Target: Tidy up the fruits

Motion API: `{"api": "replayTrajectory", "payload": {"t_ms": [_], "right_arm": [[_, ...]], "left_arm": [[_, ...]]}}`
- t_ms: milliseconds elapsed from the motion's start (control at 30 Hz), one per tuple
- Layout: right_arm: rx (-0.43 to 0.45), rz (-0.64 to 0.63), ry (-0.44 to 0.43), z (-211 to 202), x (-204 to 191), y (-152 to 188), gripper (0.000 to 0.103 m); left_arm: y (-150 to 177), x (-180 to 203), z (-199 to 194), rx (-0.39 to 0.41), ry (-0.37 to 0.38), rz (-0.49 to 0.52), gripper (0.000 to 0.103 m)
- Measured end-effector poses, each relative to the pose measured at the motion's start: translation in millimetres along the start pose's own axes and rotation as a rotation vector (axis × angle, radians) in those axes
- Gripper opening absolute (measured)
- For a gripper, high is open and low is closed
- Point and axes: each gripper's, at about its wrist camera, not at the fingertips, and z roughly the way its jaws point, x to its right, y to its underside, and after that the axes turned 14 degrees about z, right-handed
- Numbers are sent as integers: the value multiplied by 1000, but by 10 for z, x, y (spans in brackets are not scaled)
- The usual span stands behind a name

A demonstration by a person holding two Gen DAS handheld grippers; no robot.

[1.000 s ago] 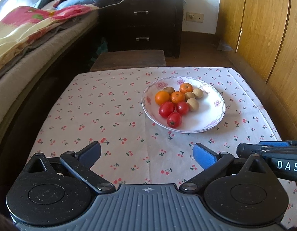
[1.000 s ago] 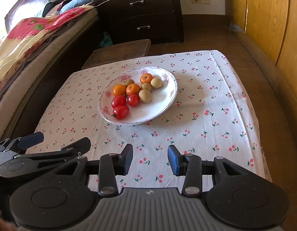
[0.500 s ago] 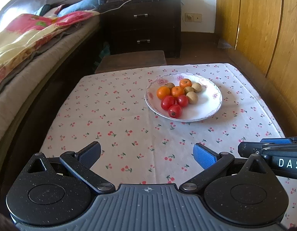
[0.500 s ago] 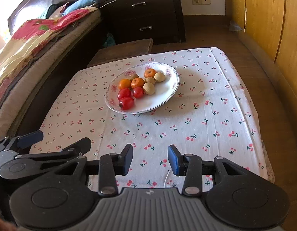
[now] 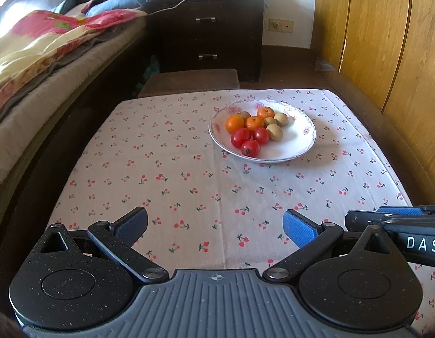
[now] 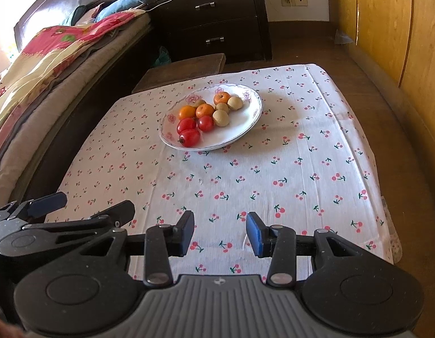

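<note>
A white floral plate sits on the far half of the cherry-print tablecloth. It holds three red tomatoes, three oranges and several brown kiwis, grouped by kind. My left gripper is open wide and empty, over the near edge of the table. My right gripper is open and empty, also at the near edge; it shows in the left wrist view, and the left one in the right wrist view.
A bed with a patterned blanket runs along the left. A dark drawer cabinet and a low wooden stool stand behind the table. Wooden wardrobe panels line the right.
Both grippers have pulled back from the plate toward the near edge of the table; the plate looks smaller and farther. Jaws unchanged, fruit unmoved.
</note>
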Motion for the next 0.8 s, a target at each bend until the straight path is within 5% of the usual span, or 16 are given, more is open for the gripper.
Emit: {"api": "replayTrajectory", "payload": {"t_ms": [800], "right_arm": [[-14,-1,16,-57,25,171,42]], "left_arm": [[144,15,-68,-28,30,-6,103]]}}
